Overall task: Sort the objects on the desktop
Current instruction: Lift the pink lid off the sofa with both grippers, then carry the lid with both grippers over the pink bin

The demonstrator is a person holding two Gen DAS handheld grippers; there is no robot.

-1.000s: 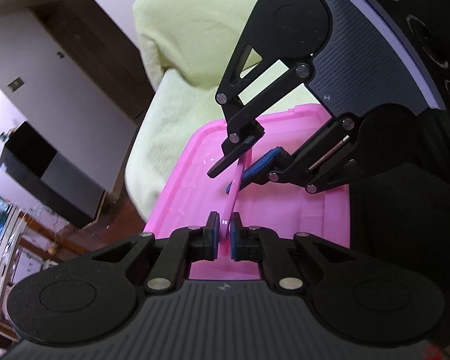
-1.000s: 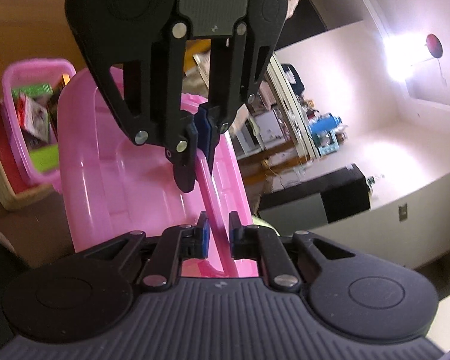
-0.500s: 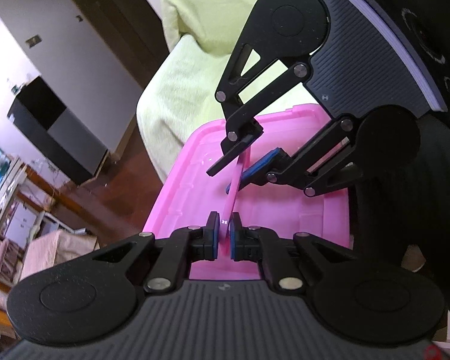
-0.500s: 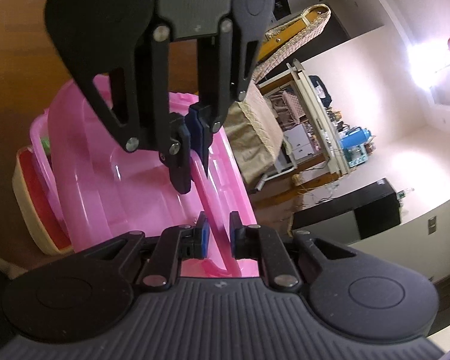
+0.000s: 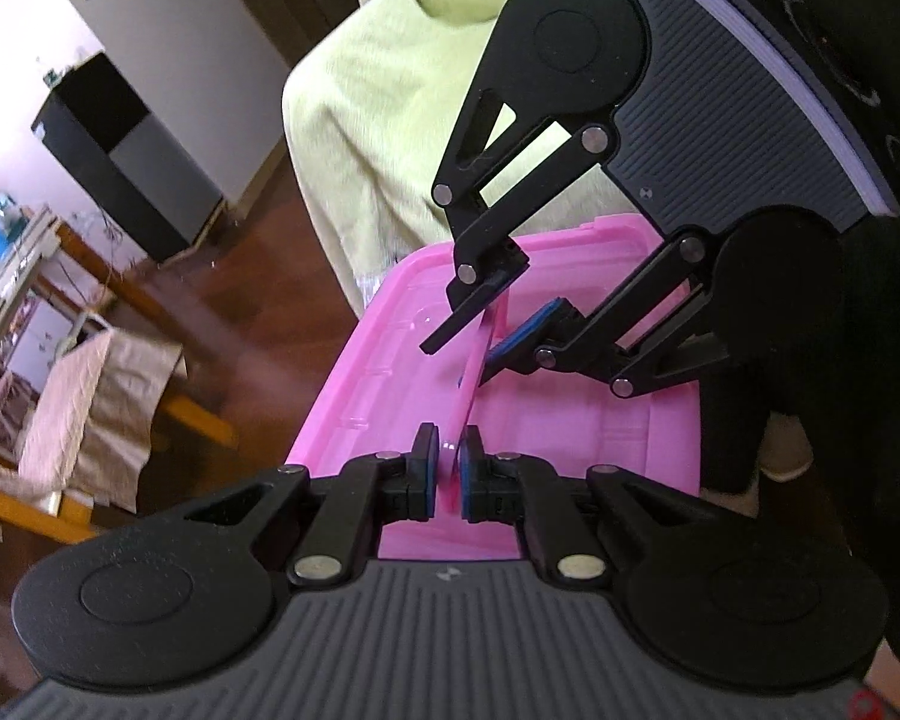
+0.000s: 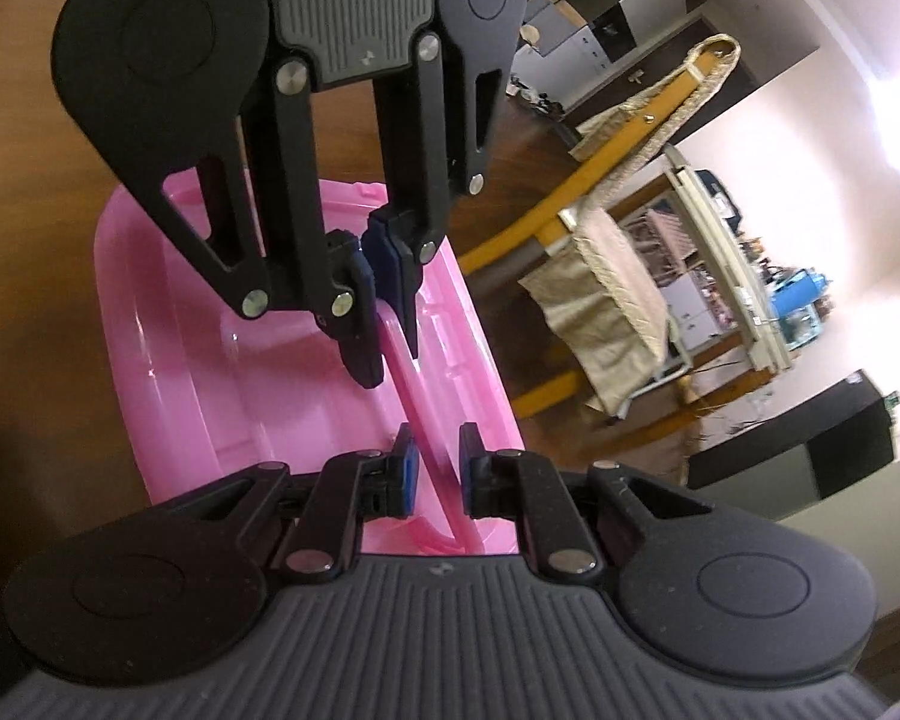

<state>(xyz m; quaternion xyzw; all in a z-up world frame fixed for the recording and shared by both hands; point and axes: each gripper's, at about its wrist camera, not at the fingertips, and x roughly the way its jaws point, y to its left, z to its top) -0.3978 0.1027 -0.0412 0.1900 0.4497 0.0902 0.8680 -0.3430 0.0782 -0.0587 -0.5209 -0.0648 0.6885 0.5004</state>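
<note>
We hold the pink lid (image 5: 546,414) up off the wooden floor (image 6: 42,240), near the yellow-green sofa (image 5: 378,120). Our left tongs (image 5: 445,471) clench its raised rib; our right tongs (image 6: 433,468) straddle that rib, slightly parted.

The pink lid (image 5: 576,420) runs under the left gripper (image 5: 448,471), so its near edge is hidden there. Beyond that gripper, the shelf clutter (image 5: 0,312) at far left is blurred and cut off by the picture's edge, perhaps boxes. What supports the lid cannot be told.
</note>
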